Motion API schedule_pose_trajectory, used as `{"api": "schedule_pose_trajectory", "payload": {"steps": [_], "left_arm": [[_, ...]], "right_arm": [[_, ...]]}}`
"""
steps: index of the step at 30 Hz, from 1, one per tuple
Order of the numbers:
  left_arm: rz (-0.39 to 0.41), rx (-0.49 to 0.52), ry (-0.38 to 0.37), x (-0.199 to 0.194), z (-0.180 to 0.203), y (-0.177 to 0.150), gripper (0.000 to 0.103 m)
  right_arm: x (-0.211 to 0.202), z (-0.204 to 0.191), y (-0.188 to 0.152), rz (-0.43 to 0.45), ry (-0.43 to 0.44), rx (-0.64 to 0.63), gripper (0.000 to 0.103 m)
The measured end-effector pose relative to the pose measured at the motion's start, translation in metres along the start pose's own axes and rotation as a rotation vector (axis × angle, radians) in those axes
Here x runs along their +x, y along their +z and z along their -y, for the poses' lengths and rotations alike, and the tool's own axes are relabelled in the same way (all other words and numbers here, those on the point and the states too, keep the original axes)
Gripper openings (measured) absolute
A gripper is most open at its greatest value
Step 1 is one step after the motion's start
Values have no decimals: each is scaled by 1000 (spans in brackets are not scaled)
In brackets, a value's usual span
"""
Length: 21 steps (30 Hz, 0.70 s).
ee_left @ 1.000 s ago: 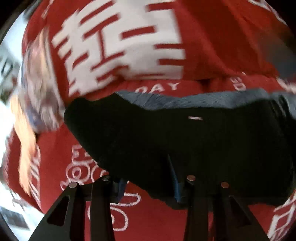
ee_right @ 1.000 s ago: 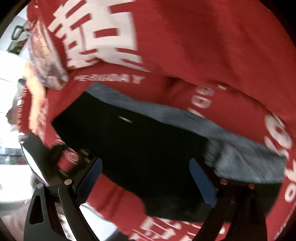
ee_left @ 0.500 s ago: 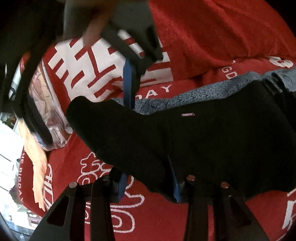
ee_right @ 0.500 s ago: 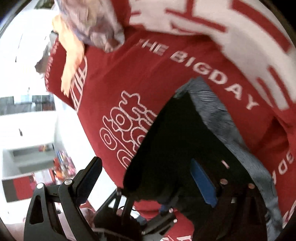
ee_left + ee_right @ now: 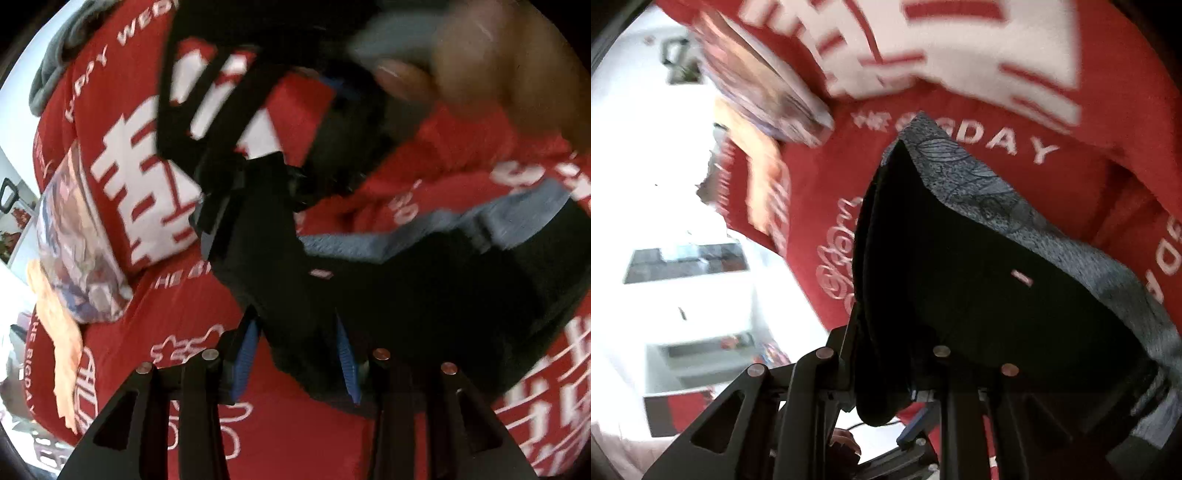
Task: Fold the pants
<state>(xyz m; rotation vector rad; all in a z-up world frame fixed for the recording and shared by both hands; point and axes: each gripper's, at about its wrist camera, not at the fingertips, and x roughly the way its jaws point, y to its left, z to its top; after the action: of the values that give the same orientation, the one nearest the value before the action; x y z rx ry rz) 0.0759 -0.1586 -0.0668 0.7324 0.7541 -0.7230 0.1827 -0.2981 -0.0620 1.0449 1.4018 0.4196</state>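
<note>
Right gripper (image 5: 886,369) closing on black pants (image 5: 997,295), left gripper (image 5: 299,354) clamping them.

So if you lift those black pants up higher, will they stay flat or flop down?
Probably flop. The black pants already bend and droop between the left gripper and the right gripper, whose jaws are closing on a folded edge. They look soft and thick, with a grey patterned lining, so they likely won't slip easily off the red blanket.

Right claw (image 5: 882,373) closing on black pants (image 5: 997,295)
</note>
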Motion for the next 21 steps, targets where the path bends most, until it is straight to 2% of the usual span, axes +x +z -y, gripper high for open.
{"api": "schedule_pose_trajectory", "payload": {"steps": [5, 9, 12, 17, 21], "left_arm": [[74, 19, -83, -38, 32, 41, 41], [112, 42, -171, -62, 73, 72, 41], [125, 89, -241, -75, 117, 91, 41], [121, 207, -305, -82, 194, 102, 41], [83, 289, -360, -75, 252, 100, 41]], "right_arm": [[-88, 26, -49, 182, 117, 29, 21], [-151, 55, -93, 307, 155, 67, 21], [-190, 87, -131, 390, 169, 117, 21], [-233, 155, -194, 491, 192, 238, 21], [-248, 214, -243, 536, 188, 344, 21]]}}
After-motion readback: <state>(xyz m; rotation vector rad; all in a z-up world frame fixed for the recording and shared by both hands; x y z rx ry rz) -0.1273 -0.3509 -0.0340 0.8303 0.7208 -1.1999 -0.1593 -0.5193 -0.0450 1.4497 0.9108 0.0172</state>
